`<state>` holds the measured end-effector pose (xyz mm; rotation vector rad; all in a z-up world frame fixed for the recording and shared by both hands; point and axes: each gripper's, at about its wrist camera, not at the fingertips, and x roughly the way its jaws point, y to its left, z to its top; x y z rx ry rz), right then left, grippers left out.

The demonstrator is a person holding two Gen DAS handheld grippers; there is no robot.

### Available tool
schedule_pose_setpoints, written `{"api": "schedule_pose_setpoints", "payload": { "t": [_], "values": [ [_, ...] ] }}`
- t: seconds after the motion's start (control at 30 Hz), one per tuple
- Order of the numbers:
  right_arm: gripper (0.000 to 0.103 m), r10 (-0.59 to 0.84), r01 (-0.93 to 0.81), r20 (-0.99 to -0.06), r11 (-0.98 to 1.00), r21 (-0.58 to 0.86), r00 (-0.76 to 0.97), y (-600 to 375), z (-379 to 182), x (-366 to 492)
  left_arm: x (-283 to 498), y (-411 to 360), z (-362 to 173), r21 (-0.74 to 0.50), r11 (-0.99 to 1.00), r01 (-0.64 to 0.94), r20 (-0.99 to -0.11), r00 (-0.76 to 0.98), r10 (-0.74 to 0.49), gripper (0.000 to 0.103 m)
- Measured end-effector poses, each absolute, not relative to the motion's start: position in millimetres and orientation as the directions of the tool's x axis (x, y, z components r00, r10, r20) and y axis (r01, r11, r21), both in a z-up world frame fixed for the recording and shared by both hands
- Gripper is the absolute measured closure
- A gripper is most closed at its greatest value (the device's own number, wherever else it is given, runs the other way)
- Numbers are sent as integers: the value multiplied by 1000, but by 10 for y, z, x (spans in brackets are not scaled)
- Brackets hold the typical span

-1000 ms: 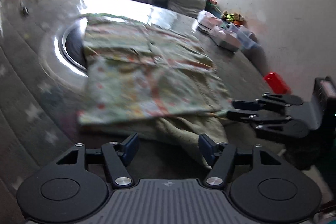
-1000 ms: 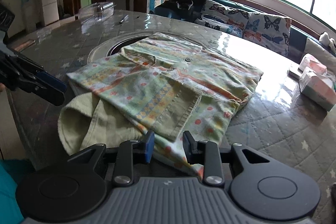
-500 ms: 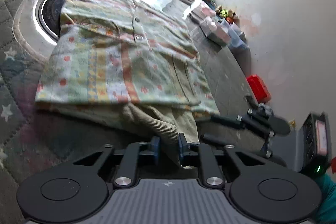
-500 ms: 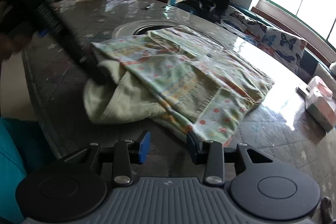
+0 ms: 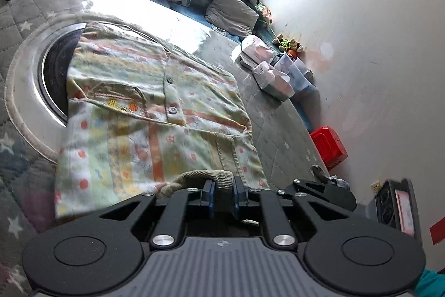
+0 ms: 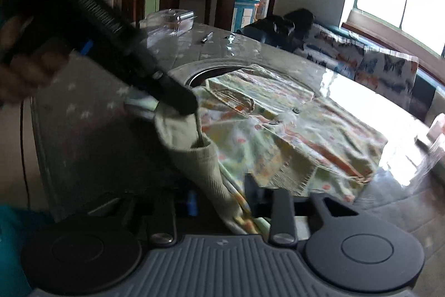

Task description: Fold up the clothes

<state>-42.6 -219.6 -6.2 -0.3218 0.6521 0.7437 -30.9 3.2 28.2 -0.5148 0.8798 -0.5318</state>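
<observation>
A pale green shirt (image 5: 155, 113) with orange and yellow patterned stripes and buttons lies spread on the grey quilted table (image 5: 33, 7). Its near end has a ribbed olive hem (image 5: 205, 176). My left gripper (image 5: 222, 195) is shut on that hem and holds it a little off the table. In the right wrist view the left gripper (image 6: 180, 102), held by a hand (image 6: 25, 68), pinches the hem's left end. The right gripper (image 6: 222, 199) has the same raised hem (image 6: 205, 166) between its jaws, which are closing onto it. This view is blurred.
A round metal-rimmed recess (image 5: 47, 68) lies in the table under the shirt's far part. Tissue packs (image 5: 275, 77) stand at the table's right edge, a red box (image 5: 329, 146) beyond it. A pen (image 6: 207, 37), a clear plastic box (image 6: 169, 21) and a dark bag (image 6: 281, 27) sit farther back.
The left gripper went from open to shut on the ribbed hem and lifted it. The right gripper moved in on the hem's other end and its jaws narrowed around it.
</observation>
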Motion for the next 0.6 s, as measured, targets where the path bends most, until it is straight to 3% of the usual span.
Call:
{"api": "schedule_pose_setpoints", "payload": {
  "t": [0.07, 0.13, 0.33, 0.5, 0.6],
  "values": [
    [89, 533, -697, -648, 717, 5, 544, -2228, -31, -316, -343, 104, 302, -608, 763, 220, -574, 542, -613, 85],
    [92, 544, -677, -646, 734, 55, 537, -2271, 17, -213, -397, 200, 329, -589, 780, 213, -576, 567, -589, 56],
    [94, 556, -640, -626, 760, 116, 547, -2337, 157, -23, -630, 361, 395, -439, 859, 262, -577, 651, -493, 45],
    [95, 556, -637, -620, 762, 116, 553, -2320, 207, 47, -744, 233, 362, -172, 933, 317, -588, 727, -356, 32],
    [95, 555, -634, -619, 765, 116, 556, -2311, 198, 64, -775, 128, 312, -7, 936, 351, -574, 765, -291, 30]
  ]
}}
